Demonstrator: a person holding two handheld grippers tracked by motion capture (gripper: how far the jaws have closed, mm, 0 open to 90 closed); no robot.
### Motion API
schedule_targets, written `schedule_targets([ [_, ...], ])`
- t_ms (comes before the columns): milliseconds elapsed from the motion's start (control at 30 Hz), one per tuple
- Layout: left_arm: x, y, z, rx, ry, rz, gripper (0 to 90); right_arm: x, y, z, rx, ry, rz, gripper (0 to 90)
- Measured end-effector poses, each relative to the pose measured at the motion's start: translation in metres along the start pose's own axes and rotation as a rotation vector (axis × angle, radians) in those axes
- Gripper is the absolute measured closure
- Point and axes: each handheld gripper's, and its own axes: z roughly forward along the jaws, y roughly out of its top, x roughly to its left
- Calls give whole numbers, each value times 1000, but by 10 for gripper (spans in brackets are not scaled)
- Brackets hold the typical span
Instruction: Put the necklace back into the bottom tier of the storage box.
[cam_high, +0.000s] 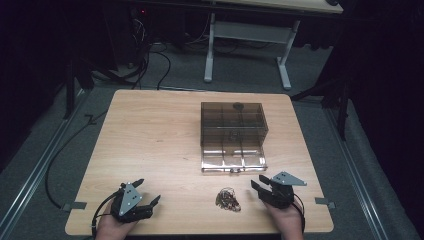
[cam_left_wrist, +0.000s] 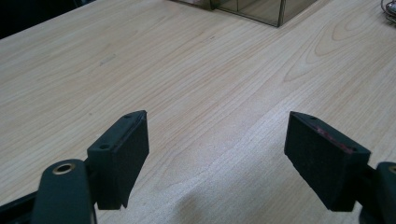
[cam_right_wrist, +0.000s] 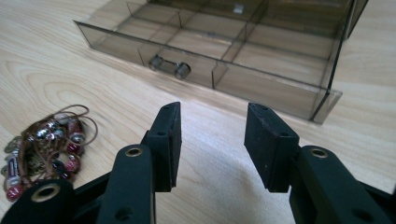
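Both grippers rest empty at the table's (cam_high: 150, 120) near edge: left gripper (cam_high: 149, 192) wide, right gripper (cam_right_wrist: 212, 140) half-spread, beaded bracelet (cam_right_wrist: 46, 144) beside it, before the smoky box's pulled-out drawer (cam_right_wrist: 205, 65)

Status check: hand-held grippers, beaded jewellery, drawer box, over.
Both hand-held grippers open, empty: left, right. Beaded jewellery loose on table, between them. Drawer pulled out, empty. Nothing blocking.

Each tool, the left tool (cam_high: 142, 196) and the right tool (cam_high: 261, 183), is matte black with flat rectangular pads (cam_right_wrist: 268, 147), brass-ringed screw holes, a grey three-cornered top plate and a trailing black cable.
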Motion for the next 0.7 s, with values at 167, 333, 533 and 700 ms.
schedule_targets([
  [167,-1,0,1,11,6,4,223,1,-2,1,13,10,5,575],
  [333,0,1,1,13,12,1,223,11,-1,-4,14,27,-20,591],
  [533,-1,1,1,18,15,5,222,34,5,-9,6,122,-66,703],
  [700,-1,1,2,25,21,3,223,66,10,-3,19,219,-141,872],
])
